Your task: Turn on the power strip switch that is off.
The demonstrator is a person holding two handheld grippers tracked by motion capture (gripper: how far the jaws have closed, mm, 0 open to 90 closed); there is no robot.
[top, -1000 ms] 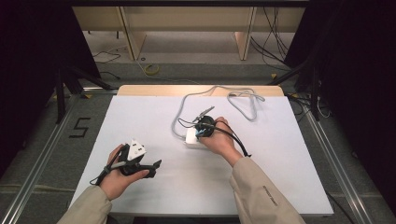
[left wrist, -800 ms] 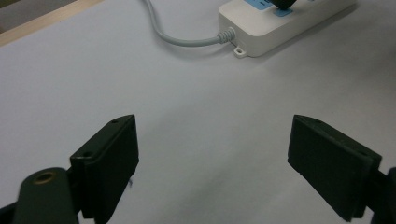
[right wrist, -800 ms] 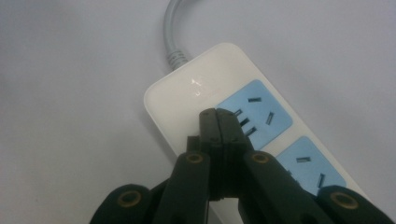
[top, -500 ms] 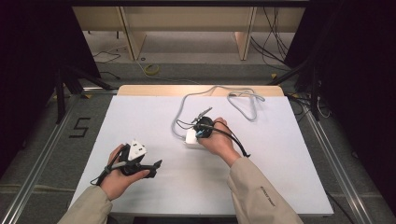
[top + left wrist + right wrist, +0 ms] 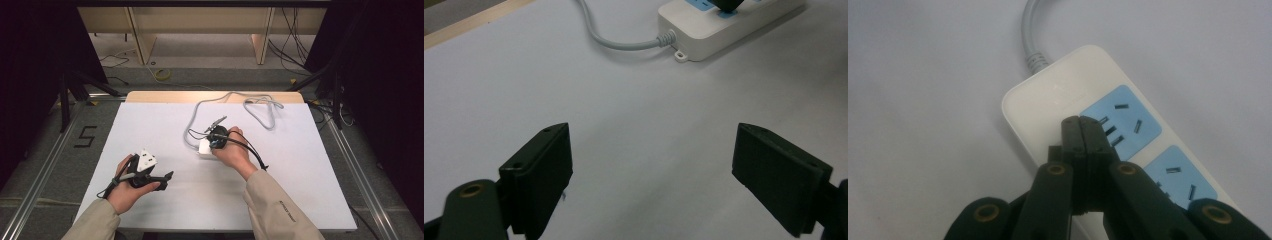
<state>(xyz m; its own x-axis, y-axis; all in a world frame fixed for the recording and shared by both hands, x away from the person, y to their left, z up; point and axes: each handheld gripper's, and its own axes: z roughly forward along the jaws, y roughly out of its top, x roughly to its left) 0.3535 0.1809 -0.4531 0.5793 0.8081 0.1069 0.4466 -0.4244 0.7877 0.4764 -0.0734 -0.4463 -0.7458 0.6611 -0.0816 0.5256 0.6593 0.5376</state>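
A: From the high view, where's the power strip (image 5: 206,148)?

B: Mid-table, under the right gripper (image 5: 218,137); the left gripper (image 5: 150,176) rests well to its near-left.

A: And the left gripper view?

B: Its jaws stand wide apart, holding nothing; the strip's cable (image 5: 616,41) runs off from its end.

A: The right gripper view?

B: The jaws are pressed together, empty, tips on the strip beside a blue socket (image 5: 1120,121). I'd judge it's pressing or steadying; next calls for a firm, square push.
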